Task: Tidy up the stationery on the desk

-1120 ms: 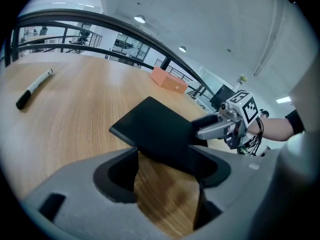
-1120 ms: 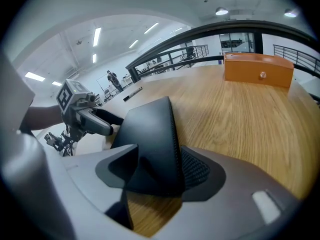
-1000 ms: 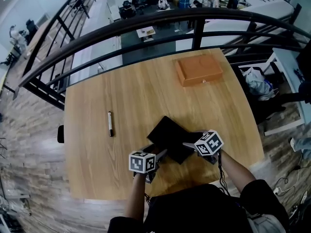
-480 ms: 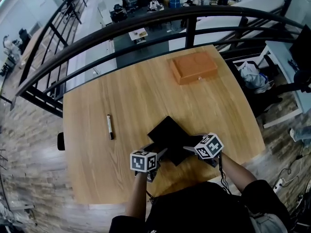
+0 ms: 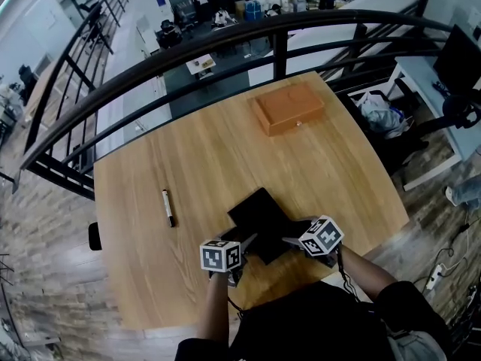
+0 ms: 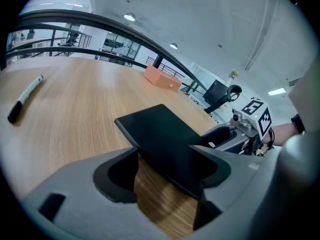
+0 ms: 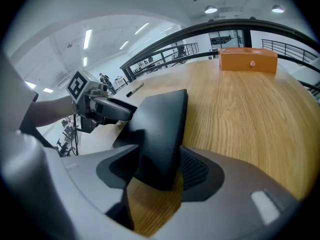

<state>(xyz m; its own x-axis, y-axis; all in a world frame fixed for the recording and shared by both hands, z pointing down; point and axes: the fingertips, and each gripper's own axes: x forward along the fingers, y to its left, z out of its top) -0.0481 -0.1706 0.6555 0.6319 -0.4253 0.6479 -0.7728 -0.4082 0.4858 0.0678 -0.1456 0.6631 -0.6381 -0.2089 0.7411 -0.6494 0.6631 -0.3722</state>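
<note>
Little has changed on the bench point(image 5: 188, 156) since a second ago. Both grippers hold at the same two corners of the black notebook point(image 5: 259, 213). Only the head view has swung, so the box and the pen now sit a bit further left in it.

- Black notebook: near edge of the bench, just in front of the person, turned cornerwise like a diamond. Closed, matte cover.
- Left gripper point(image 5: 246, 239): at the notebook's near left corner. In the left gripper view the jaws stand apart. The corner lies between them, against the right-hand jaw, with bare wood showing between the notebook's edge and the other jaw. No clamp seen here.
- Right gripper point(image 5: 291, 239): at the notebook's right corner. In the right gripper view the jaws are closed on the notebook's edge, a pad pressing each face. That edge looks raised off the wood, with bench grain visible beneath it.
- The two grippers point toward each other across the notebook, and each shows in the other's view.
- Pen point(image 5: 167, 207): white barrel, black cap. It lies flat on the left part of the bench, well apart from the notebook and both grippers.
- Orange-brown box point(image 5: 288, 109): closed, near the far edge of the bench, small round catch on the side facing the person. Well apart from everything else.
- Dark curved railing point(image 5: 225, 40) runs just beyond the far edge, with a lower floor behind it.
</note>
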